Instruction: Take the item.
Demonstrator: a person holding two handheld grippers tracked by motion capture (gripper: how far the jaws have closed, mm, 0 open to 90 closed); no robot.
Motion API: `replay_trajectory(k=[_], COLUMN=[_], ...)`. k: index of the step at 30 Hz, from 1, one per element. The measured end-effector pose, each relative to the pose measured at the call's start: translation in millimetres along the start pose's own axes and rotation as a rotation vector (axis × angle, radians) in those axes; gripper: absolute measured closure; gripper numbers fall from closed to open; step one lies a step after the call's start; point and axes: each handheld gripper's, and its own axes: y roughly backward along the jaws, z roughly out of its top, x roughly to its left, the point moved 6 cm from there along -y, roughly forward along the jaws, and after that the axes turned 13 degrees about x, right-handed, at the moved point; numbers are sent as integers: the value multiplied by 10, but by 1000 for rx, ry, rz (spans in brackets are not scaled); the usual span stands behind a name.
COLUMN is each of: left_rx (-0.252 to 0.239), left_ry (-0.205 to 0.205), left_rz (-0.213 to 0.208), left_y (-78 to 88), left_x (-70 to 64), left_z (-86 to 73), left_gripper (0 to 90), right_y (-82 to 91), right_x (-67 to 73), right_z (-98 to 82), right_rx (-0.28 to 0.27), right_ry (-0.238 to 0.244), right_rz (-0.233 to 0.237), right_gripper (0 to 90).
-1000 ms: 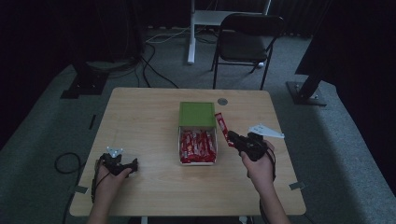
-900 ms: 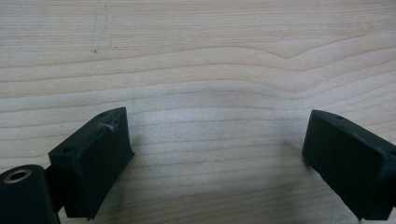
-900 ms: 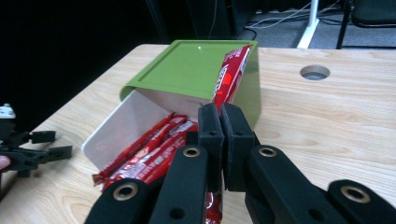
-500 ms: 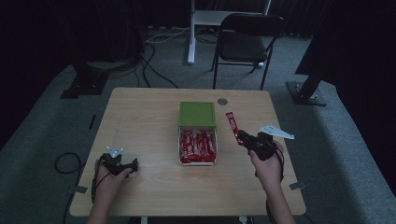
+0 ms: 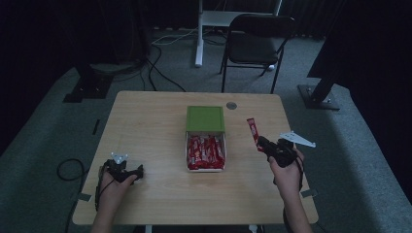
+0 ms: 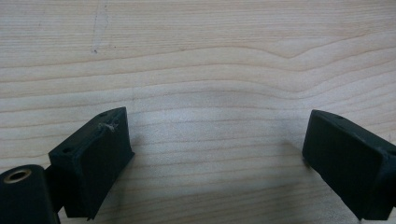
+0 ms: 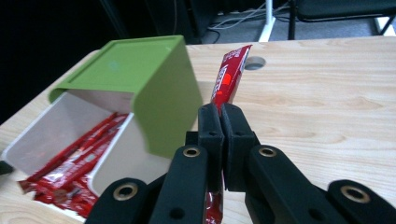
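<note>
A white box (image 5: 187,150) (image 7: 56,116) with a green lid (image 5: 205,119) (image 7: 140,70) slid to its far end sits mid-table and holds several red candy bars (image 5: 206,151) (image 7: 74,163). My right gripper (image 5: 265,143) (image 7: 220,114) is shut on one red candy bar (image 5: 252,131) (image 7: 229,77), holding it upright above the table to the right of the box. My left gripper (image 5: 138,171) (image 6: 215,140) rests open on the bare wood at the front left, with nothing between its jaws.
The wooden table (image 5: 145,121) has a round cable hole (image 5: 231,105) (image 7: 254,62) behind the box. A black chair (image 5: 257,43) and a white desk leg (image 5: 199,34) stand beyond the far edge. Cables lie on the floor.
My right gripper has carried the red candy bar away from the box, rightward and toward the front. The left gripper has stayed put.
</note>
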Motion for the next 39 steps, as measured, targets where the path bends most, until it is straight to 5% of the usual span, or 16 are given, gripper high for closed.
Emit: replay_trajectory(k=[19,39], left_rx=[-1,-2], left_ry=[0,2], left_rz=[0,0], left_y=[0,-1], left_x=[-1,-3], left_z=[-1,-1], left_gripper=[86,85], right_y=[-64,-310], right_x=[-698,-1131], right_z=[-296,-622], right_rx=[26,125], right_ry=[-100,-172], right_rz=[-129,-209], right_gripper=[879,878])
